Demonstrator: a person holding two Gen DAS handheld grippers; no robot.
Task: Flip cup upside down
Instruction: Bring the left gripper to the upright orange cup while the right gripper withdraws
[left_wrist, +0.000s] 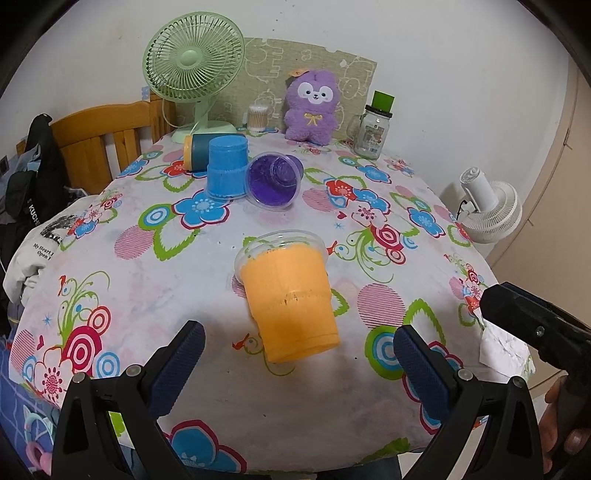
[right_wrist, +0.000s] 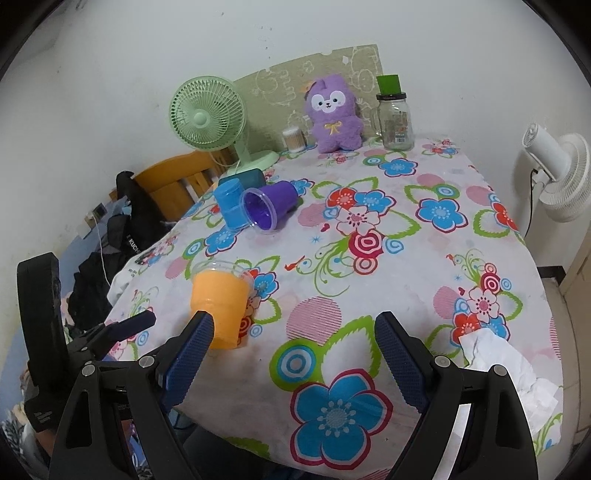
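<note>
An orange cup (left_wrist: 290, 299) with a clear rim stands upright, mouth up, on the flowered tablecloth (left_wrist: 147, 266). It also shows in the right wrist view (right_wrist: 219, 302). My left gripper (left_wrist: 299, 354) is open and empty, its blue pads on either side of the cup's base, just short of it. My right gripper (right_wrist: 295, 354) is open and empty, to the right of the cup over the cloth. A purple cup (left_wrist: 273, 181) lies on its side. A blue cup (left_wrist: 226, 166) stands upside down beside it.
A dark teal cup (left_wrist: 201, 151) lies on its side behind the blue one. At the back stand a green fan (left_wrist: 192, 62), a purple plush toy (left_wrist: 314, 107), a cotton swab tub (left_wrist: 257, 118) and a glass jar (left_wrist: 371, 129). Crumpled tissue (right_wrist: 509, 373) lies at the right edge. A white fan (right_wrist: 557, 173) stands off-table.
</note>
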